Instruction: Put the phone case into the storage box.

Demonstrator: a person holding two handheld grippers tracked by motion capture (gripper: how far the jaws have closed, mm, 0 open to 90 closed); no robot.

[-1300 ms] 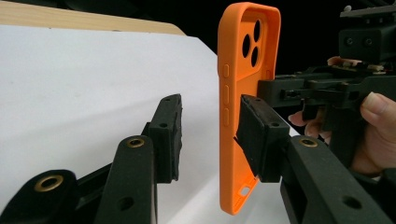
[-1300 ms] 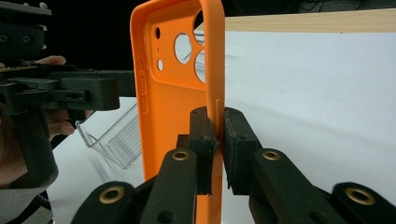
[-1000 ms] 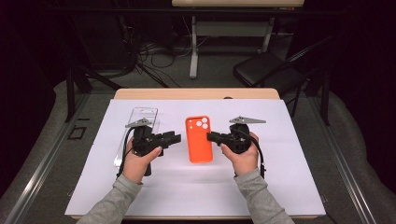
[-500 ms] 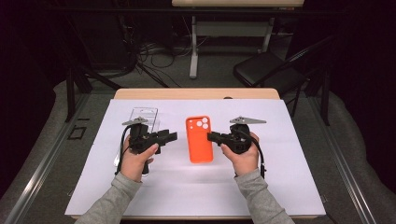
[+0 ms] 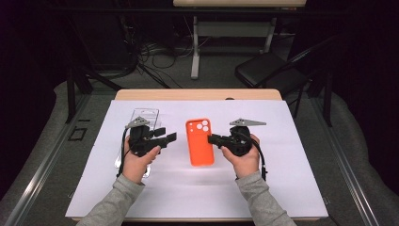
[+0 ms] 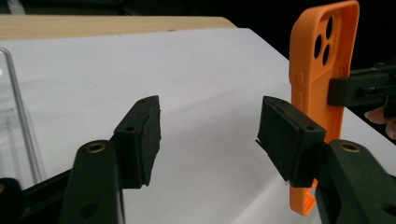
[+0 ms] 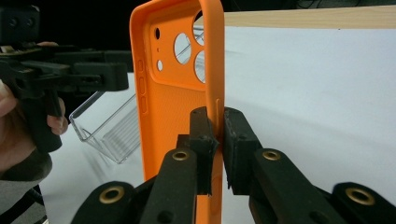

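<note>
On the white-covered tabletop [image 5: 282,188], middle: one orange silicone phone case [image 5: 199,141], clamped by its side wall in the right gripper [image 7: 216,135], presumably to steady it for the other hand. Left gripper [image 6: 208,135]: jaws spread wide, empty, just beside the case, seemingly placed to take its opposite edge. Clear plastic box [image 5: 142,117]: under the left hand, untouched.
</note>
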